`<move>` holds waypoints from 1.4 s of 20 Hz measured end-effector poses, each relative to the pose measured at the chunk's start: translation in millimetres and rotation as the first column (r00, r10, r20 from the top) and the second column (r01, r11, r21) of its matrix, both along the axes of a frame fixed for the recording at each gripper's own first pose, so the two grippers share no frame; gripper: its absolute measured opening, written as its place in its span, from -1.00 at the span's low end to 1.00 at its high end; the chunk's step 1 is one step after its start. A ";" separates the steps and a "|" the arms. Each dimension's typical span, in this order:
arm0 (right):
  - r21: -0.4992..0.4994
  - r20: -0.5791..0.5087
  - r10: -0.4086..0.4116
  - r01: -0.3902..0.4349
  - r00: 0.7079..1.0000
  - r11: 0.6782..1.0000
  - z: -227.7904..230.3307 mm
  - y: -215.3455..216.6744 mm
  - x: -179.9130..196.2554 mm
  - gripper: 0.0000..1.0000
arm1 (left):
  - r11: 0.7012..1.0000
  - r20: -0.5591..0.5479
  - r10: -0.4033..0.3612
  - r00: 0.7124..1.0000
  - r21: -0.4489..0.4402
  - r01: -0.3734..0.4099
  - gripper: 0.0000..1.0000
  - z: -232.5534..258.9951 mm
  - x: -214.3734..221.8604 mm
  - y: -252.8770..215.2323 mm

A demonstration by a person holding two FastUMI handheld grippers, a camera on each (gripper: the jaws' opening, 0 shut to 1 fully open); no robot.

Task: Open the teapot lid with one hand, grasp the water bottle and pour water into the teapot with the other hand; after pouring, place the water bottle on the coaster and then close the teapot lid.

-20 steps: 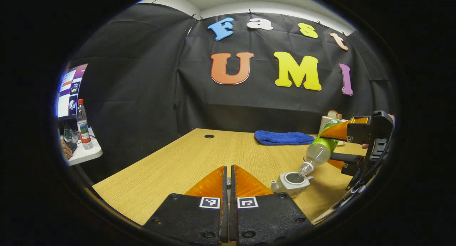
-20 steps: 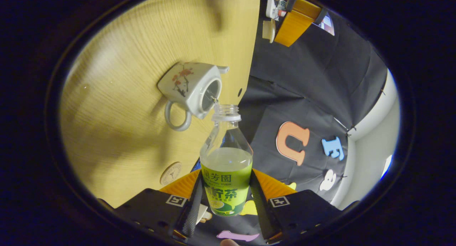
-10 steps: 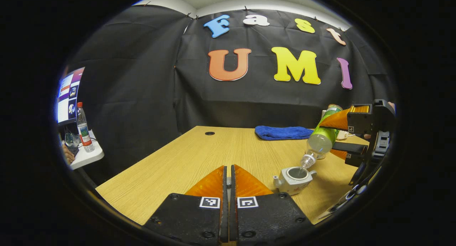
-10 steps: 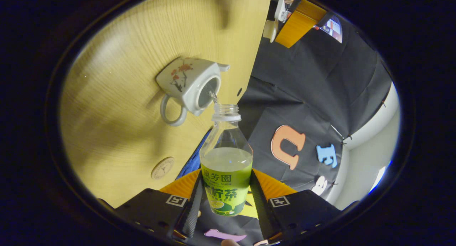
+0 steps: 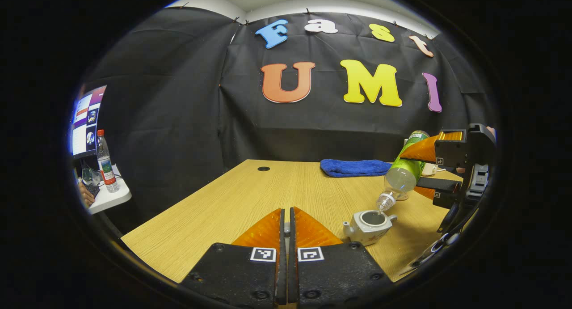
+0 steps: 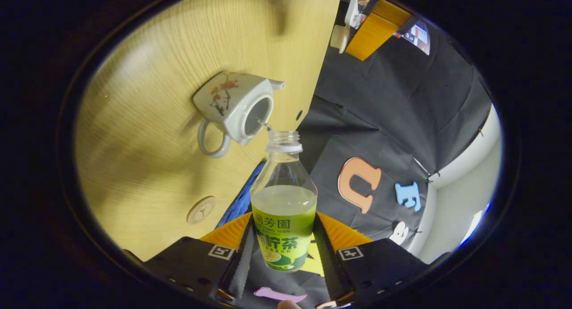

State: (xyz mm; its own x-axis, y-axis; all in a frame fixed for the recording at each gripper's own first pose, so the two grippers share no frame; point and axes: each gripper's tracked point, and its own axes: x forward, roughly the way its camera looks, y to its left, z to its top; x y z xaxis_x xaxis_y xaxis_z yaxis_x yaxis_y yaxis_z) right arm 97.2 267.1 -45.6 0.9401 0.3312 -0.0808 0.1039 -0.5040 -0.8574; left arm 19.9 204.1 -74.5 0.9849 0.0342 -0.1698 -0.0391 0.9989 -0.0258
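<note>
Left gripper (image 5: 287,219): nearest item in the left gripper view, fingers pressed together, tips over the table; whether anything sits between them cannot be told. Wooden table (image 5: 232,201): pale grain, one round cable hole (image 5: 263,169) near its far edge. Teapot (image 5: 369,221): white, lid off, standing on the table right of the left gripper's fingers; in the right gripper view its painted side and loop handle face the camera (image 6: 232,110). Water bottle (image 6: 283,215): green label, uncapped, pinched on both sides by the right gripper (image 6: 283,237), tilted mouth-down above the teapot's opening with a thin stream running in. Coaster (image 6: 200,210): round, flat on the table, apart from the teapot. Blue towel (image 5: 355,167): folded at the table's far edge. Beyond: black cloth wall (image 5: 178,121), side shelf (image 5: 107,197) with a second bottle (image 5: 104,161), lit monitor (image 5: 87,121).
</note>
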 end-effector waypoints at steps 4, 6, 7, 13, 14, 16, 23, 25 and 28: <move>0.009 0.001 0.008 -0.008 1.000 1.000 0.8 1.0 0.0 0.38 | 1.000 -0.008 0.004 1.000 0.000 -0.004 -0.93 -0.5 -0.9 1.4; 0.027 -0.004 0.013 -0.013 1.000 1.000 -0.5 1.6 1.6 0.38 | 1.000 -0.005 0.003 1.000 -0.001 -0.003 -0.93 0.4 -0.6 1.5; 0.040 -0.010 0.014 -0.014 1.000 0.999 -0.3 2.4 1.7 0.38 | 1.000 -0.005 0.007 1.000 -0.002 -0.007 -0.93 -0.7 -0.9 2.9; 0.170 -0.123 0.012 0.009 0.992 0.985 -15.2 -2.7 5.2 0.41 | 1.000 -0.003 0.015 1.000 -0.004 -0.015 -0.93 1.2 -2.2 5.7; 0.204 -0.151 0.011 0.020 0.988 0.979 -16.8 -3.2 5.5 0.41 | 1.000 0.001 0.017 1.000 -0.003 -0.017 -0.93 2.6 -2.1 7.1; 0.281 -0.199 0.026 0.032 0.980 0.959 -15.4 -1.1 4.8 0.39 | 1.000 0.006 0.024 1.000 -0.004 -0.024 -0.93 5.5 -3.2 10.1; 0.649 -0.386 0.136 0.164 0.912 0.743 -7.0 -7.0 11.2 0.41 | 1.000 0.027 0.011 1.000 -0.001 -0.011 -0.93 16.3 -3.8 -4.8; 0.749 -0.418 0.187 0.221 0.889 0.625 5.8 -14.8 15.0 0.41 | 1.000 0.039 0.003 0.999 0.012 -0.003 -0.93 21.5 -2.4 -12.2; 0.854 -0.444 0.243 0.326 0.862 0.405 25.8 -36.0 26.8 0.41 | 0.999 0.055 -0.002 0.998 0.034 0.000 -0.93 31.1 -1.4 -29.4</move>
